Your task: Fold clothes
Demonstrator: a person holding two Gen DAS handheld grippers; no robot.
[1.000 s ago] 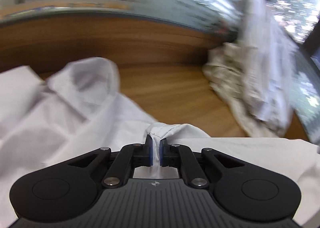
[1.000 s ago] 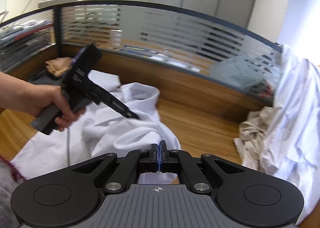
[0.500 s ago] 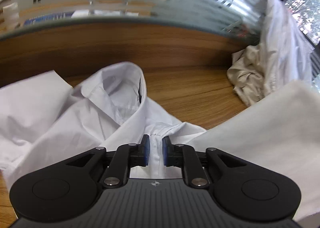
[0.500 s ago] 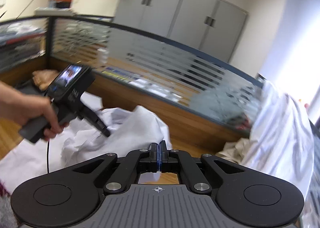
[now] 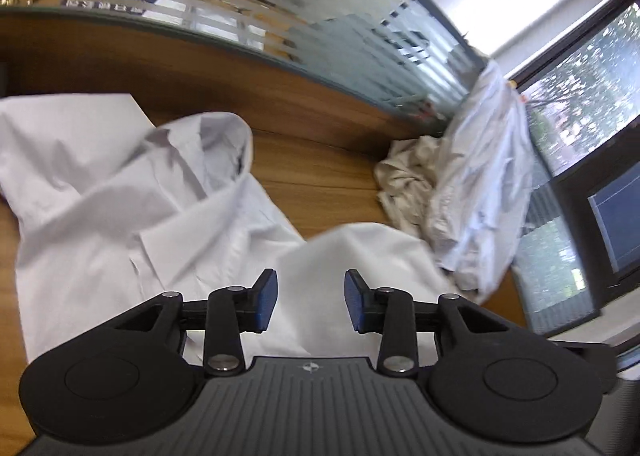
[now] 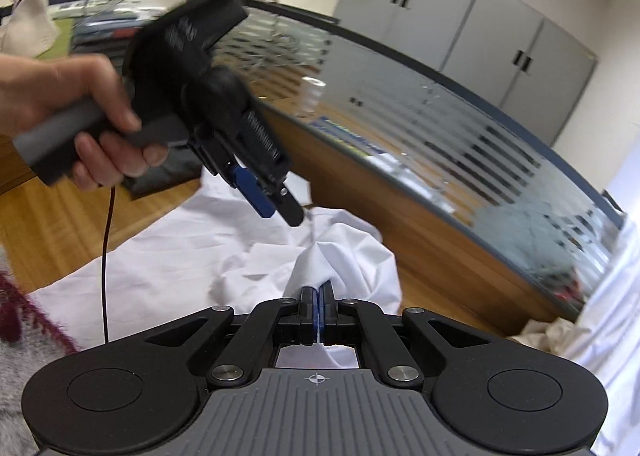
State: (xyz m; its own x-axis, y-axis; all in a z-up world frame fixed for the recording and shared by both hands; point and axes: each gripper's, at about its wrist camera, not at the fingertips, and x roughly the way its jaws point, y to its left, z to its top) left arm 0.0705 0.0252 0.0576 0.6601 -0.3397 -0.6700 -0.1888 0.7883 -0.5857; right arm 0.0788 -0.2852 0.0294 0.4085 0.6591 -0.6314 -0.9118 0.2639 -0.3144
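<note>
A white collared shirt (image 5: 132,208) lies rumpled on the wooden desk (image 5: 316,180), its collar standing up at the back. In the left wrist view my left gripper (image 5: 311,298) hovers above the shirt with its jaws opening and nothing between the blue pads. In the right wrist view my right gripper (image 6: 319,306) is shut on a peak of the white shirt (image 6: 320,260), which it pulls up into a ridge. The left gripper (image 6: 282,208) also shows there, held by a hand (image 6: 68,108) just above and beyond the shirt, clear of the cloth.
A heap of beige and white clothes (image 5: 452,192) sits at the desk's right end. A wood and frosted glass partition (image 6: 420,160) runs along the desk's far edge. A grey and maroon fuzzy cloth (image 6: 24,340) lies at the near left. A thin cable (image 6: 106,256) hangs from the left gripper.
My left gripper has let go of the shirt fold, opened and risen away from it. My right gripper stays shut on the cloth and has swung, drawing the shirt up.
</note>
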